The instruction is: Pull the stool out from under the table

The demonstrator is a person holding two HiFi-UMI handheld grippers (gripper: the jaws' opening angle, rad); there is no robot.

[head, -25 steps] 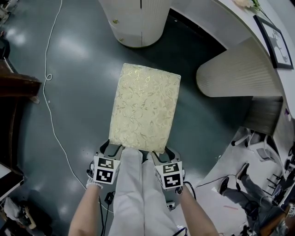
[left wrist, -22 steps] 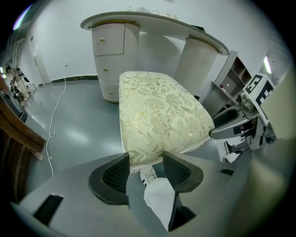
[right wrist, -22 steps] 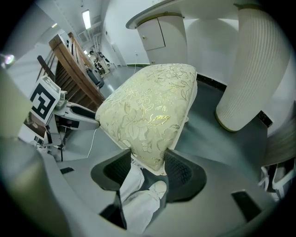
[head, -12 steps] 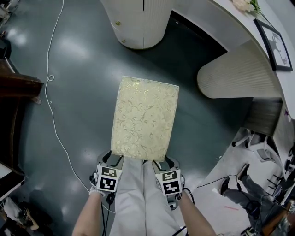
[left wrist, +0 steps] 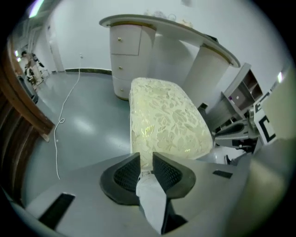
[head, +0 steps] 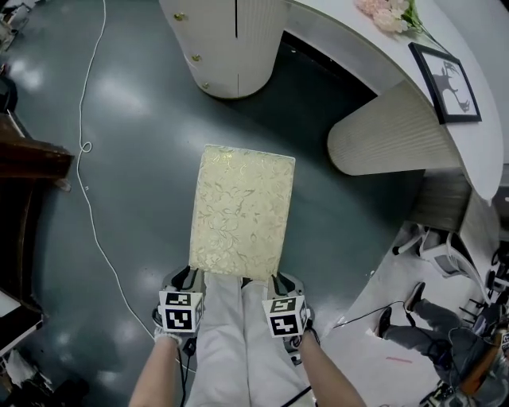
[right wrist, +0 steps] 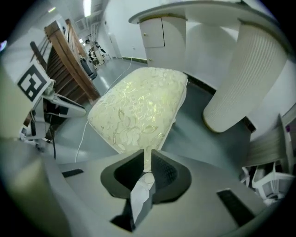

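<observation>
The stool (head: 238, 211), with a cream floral cushion, stands on the grey floor apart from the curved white table (head: 350, 48). Its short near edge is at my legs. My left gripper (head: 191, 277) is at the stool's near left corner and my right gripper (head: 280, 280) at the near right corner. In the left gripper view the jaws (left wrist: 147, 164) are closing, with pale cover from the stool (left wrist: 166, 115) in the narrow gap. In the right gripper view the jaws (right wrist: 146, 159) are closing on a thin cream strip of the stool's (right wrist: 138, 106) corner.
A white drawer unit (head: 231, 48) and a ribbed pedestal (head: 382, 139) carry the table beyond the stool. On the table top are flowers (head: 390, 16) and a framed picture (head: 445, 83). A white cable (head: 83, 147) crosses the floor, dark wooden furniture (head: 32, 159) stands left, and a seated person's legs (head: 429, 326) are lower right.
The stool and both grippers have come back toward me, and the gap to the drawer unit has widened. Both grippers stay at the stool's near corners.
</observation>
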